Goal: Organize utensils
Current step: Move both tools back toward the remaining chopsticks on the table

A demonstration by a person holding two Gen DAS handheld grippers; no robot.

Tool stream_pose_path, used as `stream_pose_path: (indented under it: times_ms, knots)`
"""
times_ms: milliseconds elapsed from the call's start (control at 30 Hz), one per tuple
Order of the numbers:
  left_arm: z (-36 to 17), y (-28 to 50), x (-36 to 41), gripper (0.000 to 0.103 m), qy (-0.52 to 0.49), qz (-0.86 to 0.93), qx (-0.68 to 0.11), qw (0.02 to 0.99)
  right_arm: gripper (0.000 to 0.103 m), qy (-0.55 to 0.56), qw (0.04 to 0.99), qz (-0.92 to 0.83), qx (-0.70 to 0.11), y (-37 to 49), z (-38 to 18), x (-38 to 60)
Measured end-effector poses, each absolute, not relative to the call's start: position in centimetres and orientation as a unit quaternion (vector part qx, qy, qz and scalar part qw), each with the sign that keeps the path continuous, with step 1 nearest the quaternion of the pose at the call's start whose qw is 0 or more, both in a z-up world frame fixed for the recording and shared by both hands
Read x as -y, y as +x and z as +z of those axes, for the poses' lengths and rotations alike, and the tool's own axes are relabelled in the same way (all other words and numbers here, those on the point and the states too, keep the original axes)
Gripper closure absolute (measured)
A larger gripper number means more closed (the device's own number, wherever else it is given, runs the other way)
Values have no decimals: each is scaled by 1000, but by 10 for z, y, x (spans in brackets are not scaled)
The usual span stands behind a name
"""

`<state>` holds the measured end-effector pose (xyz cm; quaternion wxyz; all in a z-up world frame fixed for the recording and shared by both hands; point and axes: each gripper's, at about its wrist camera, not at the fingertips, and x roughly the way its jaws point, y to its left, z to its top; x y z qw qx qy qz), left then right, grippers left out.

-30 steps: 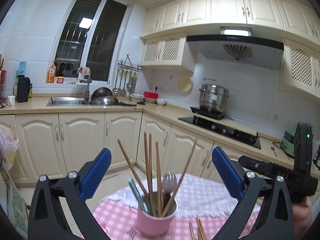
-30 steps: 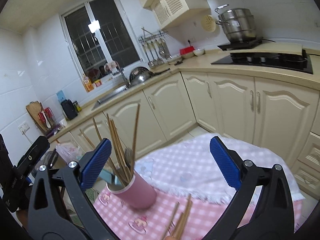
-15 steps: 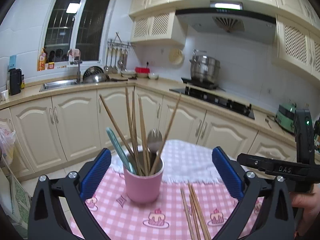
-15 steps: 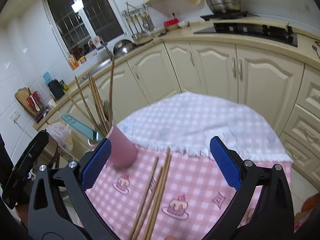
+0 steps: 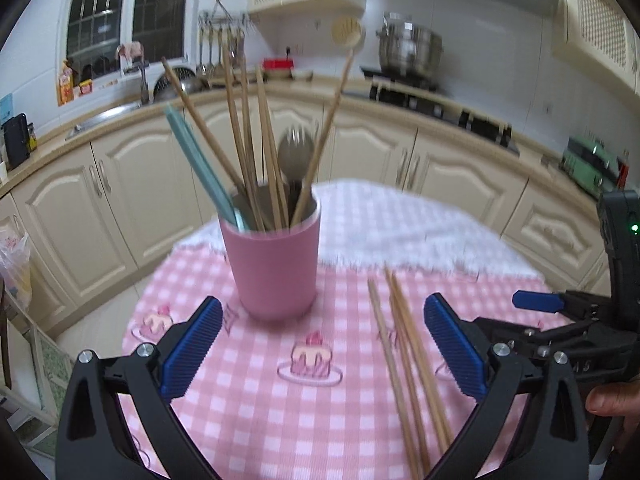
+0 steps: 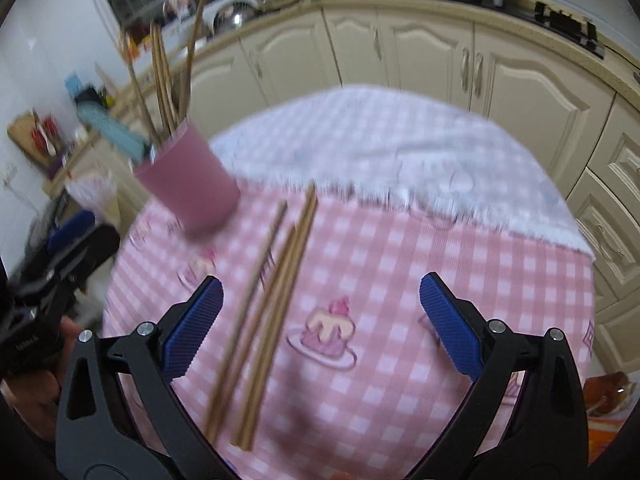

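Observation:
A pink cup [image 5: 278, 264] stands on the pink checked tablecloth [image 5: 280, 408]; it holds several wooden chopsticks, a metal fork [image 5: 295, 152] and a teal handle [image 5: 200, 164]. Three loose chopsticks [image 5: 408, 364] lie on the cloth to its right. My left gripper [image 5: 322, 348] hovers open in front of the cup, nothing between its fingers. In the right wrist view the cup [image 6: 188, 184] sits at the upper left and the loose chopsticks [image 6: 264, 312] run toward my open right gripper [image 6: 320, 324], near its left finger. The right gripper also shows at the left wrist view's right edge [image 5: 560, 312].
The round table [image 6: 400, 136] has a white cloth over its far half. Cream kitchen cabinets [image 5: 132, 200] and a counter with a sink and stove ring the table. A hand [image 5: 612, 404] holds the right gripper's handle. A plastic bag [image 5: 16, 264] hangs at the far left.
Both grippers have tilted down and come closer to the table. The cup and loose chopsticks now look larger and sit higher in both views. Both grippers stay open.

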<state>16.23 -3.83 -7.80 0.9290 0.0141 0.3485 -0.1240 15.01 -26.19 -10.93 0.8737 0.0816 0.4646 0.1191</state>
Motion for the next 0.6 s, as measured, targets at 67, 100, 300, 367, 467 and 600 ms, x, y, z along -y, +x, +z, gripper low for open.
stream_pose_path:
  times_ms: [67,100,300,367,467,600]
  knots:
    - [-89,162,39,4,19,-126,-364,923,6,54,868,116,-480,148,-121,254]
    - [-92,162,39,4,20,-127,-369,921,6,41,865,114,-486,147,-127,251]
    - [-111,161,41,4,36,-129,-396,908,6,-10,855,104,-508,145,-147,237]
    - [-116,161,42,4,40,-129,-404,904,6,-25,852,99,-514,145,-152,232]
    - [-122,161,43,4,45,-131,-414,900,6,-31,852,97,-513,145,-153,231]
    - [-127,161,46,4,50,-136,-421,895,6,-49,853,89,-513,150,-150,226]
